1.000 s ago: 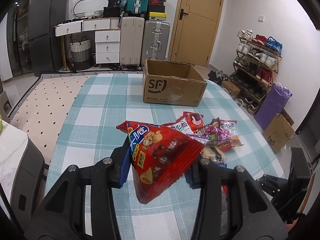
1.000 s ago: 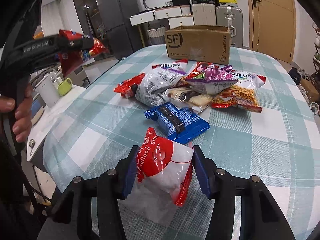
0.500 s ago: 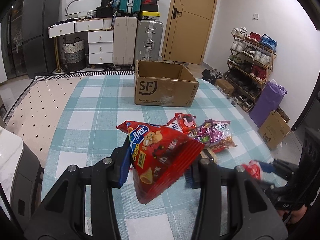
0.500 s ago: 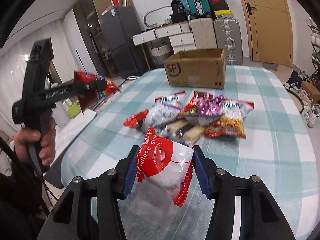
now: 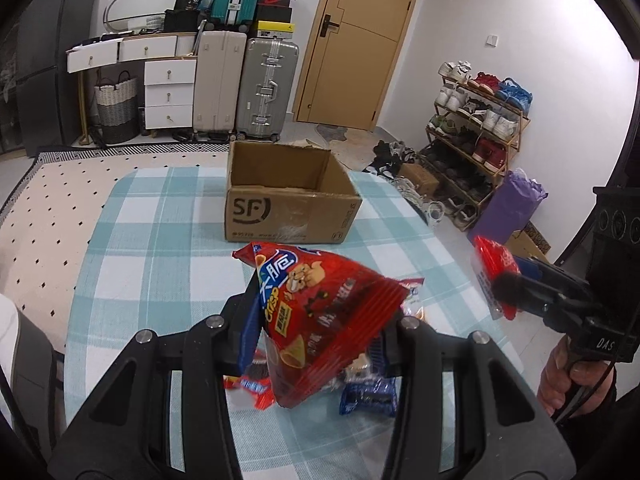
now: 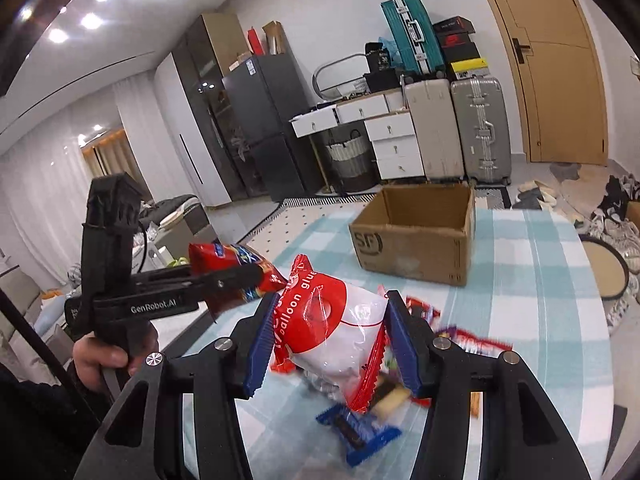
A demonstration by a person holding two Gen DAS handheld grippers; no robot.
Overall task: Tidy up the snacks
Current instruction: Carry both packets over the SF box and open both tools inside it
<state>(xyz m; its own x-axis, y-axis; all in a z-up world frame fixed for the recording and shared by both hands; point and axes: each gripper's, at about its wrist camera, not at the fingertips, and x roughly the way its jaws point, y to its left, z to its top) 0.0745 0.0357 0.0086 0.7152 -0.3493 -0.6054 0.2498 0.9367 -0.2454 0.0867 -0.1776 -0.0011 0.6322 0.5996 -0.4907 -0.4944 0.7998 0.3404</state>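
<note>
Both pairs of jaws are closed on snack packets held above the counter (image 5: 132,248). A red chip bag (image 5: 320,312) is gripped by the left gripper (image 5: 320,336), and a red-and-white "balloon glue" packet (image 6: 332,328) is pinched by the right gripper (image 6: 332,340). An open cardboard SF box (image 5: 288,212) is seen standing farther back on the checked cloth. Nearer than the box, under the held packets, loose snacks (image 6: 460,336) are scattered, including a blue cookie pack (image 6: 356,436).

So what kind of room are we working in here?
Most likely a lived-in home, a dining or entry area: a loaded metal shoe rack, upright hard-shell suitcases beside a white drawer unit, and a dark tall fridge by a checked-cloth table.
</note>
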